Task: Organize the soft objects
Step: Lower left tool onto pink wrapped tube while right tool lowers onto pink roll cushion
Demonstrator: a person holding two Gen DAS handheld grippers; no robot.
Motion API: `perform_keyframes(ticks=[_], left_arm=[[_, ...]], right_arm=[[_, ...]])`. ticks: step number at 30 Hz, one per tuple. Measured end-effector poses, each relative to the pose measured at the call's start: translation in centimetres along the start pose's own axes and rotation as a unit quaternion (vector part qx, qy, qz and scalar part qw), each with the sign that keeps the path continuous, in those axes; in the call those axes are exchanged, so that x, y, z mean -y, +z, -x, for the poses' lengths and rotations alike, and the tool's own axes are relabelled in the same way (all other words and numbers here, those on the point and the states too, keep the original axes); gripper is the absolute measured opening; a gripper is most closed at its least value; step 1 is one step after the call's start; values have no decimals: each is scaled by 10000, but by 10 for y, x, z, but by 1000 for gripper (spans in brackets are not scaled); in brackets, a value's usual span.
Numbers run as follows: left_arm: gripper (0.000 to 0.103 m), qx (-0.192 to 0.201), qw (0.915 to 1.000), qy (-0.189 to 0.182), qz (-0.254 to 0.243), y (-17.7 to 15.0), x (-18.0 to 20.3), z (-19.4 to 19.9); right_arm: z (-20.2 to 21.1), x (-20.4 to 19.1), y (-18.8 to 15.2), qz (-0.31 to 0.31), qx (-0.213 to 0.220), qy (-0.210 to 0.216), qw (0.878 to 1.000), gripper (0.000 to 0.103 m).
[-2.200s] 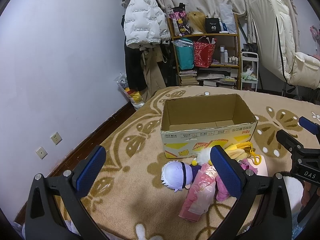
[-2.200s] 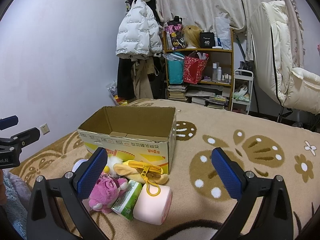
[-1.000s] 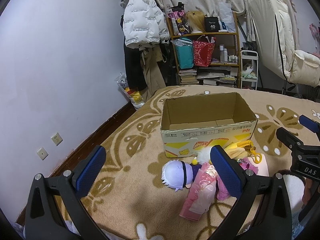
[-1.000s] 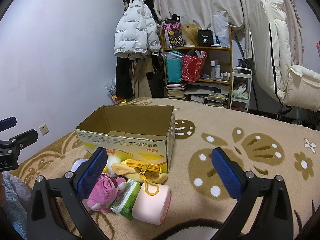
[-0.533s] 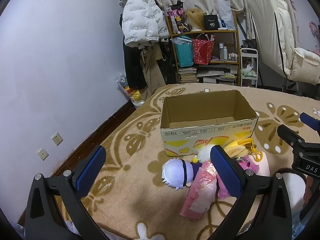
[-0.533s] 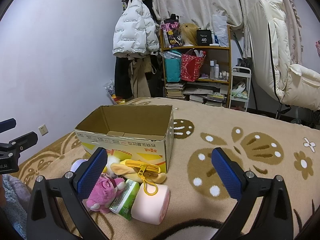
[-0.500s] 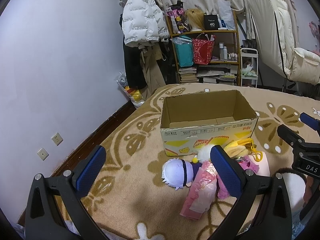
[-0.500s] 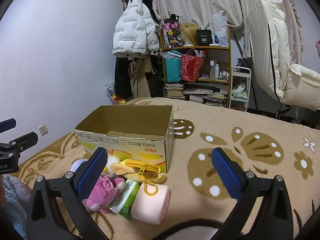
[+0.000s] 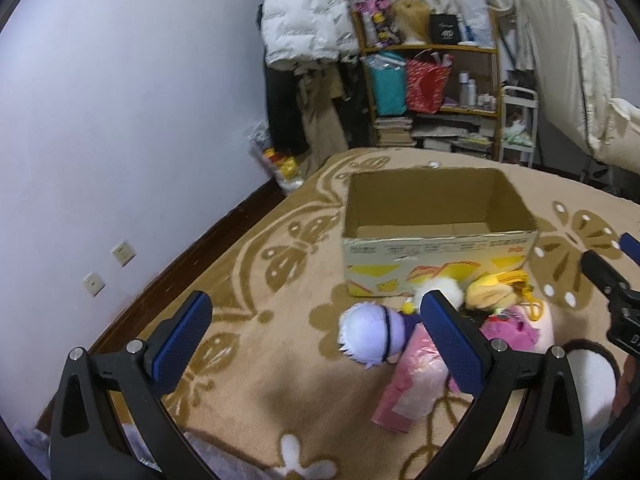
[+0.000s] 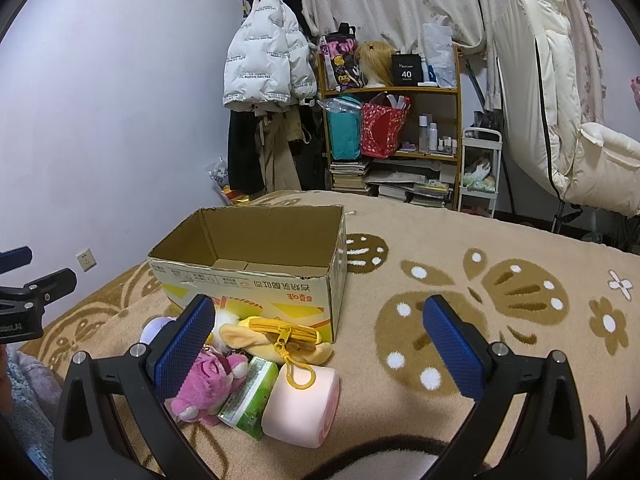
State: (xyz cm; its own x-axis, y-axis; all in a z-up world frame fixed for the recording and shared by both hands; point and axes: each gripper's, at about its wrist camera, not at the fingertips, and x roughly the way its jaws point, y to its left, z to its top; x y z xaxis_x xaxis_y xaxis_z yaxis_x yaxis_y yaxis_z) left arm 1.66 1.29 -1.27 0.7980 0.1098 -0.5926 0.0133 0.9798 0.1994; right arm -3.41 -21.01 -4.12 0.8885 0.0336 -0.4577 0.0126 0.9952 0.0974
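Left tool (image 9: 316,330) stood wide open, empty, above the blanket (image 9: 260,380). Right tool (image 10: 320,334) likewise wide open, nothing held. Open box (image 10: 256,272) sat on the blanket, nothing visible inside. Soft items lay heaped against its front: white-haired doll (image 9: 366,334), pink bear (image 10: 204,380), yellow pouch (image 10: 276,334), green pack (image 10: 250,398), pink roll (image 10: 300,404), pink packet (image 9: 408,392).

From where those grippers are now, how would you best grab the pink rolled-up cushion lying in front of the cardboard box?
Take the pink roll-shaped cushion across its round middle, coming down from above with the open right gripper. It lies on its side at the pile's right edge, with bare blanket on its right, so one finger probably fits there; the other must wedge beside the green packet.
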Motion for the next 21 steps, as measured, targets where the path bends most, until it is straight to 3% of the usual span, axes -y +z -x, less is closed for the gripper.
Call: perform_keyframes(ticks=[6, 12, 21], left_arm=[[103, -414, 9990, -30, 145, 2, -8, -15], [103, -878, 9957, -297, 77, 0, -3, -33], [103, -1748, 9817, -717, -236, -7, 22, -70]], right_arm=[[-3, 9, 2, -42, -139, 41, 9999, 103], [-10, 7, 2, -85, -367, 76, 9993, 103], [-29, 19, 0, -471, -978, 168, 9940, 103]])
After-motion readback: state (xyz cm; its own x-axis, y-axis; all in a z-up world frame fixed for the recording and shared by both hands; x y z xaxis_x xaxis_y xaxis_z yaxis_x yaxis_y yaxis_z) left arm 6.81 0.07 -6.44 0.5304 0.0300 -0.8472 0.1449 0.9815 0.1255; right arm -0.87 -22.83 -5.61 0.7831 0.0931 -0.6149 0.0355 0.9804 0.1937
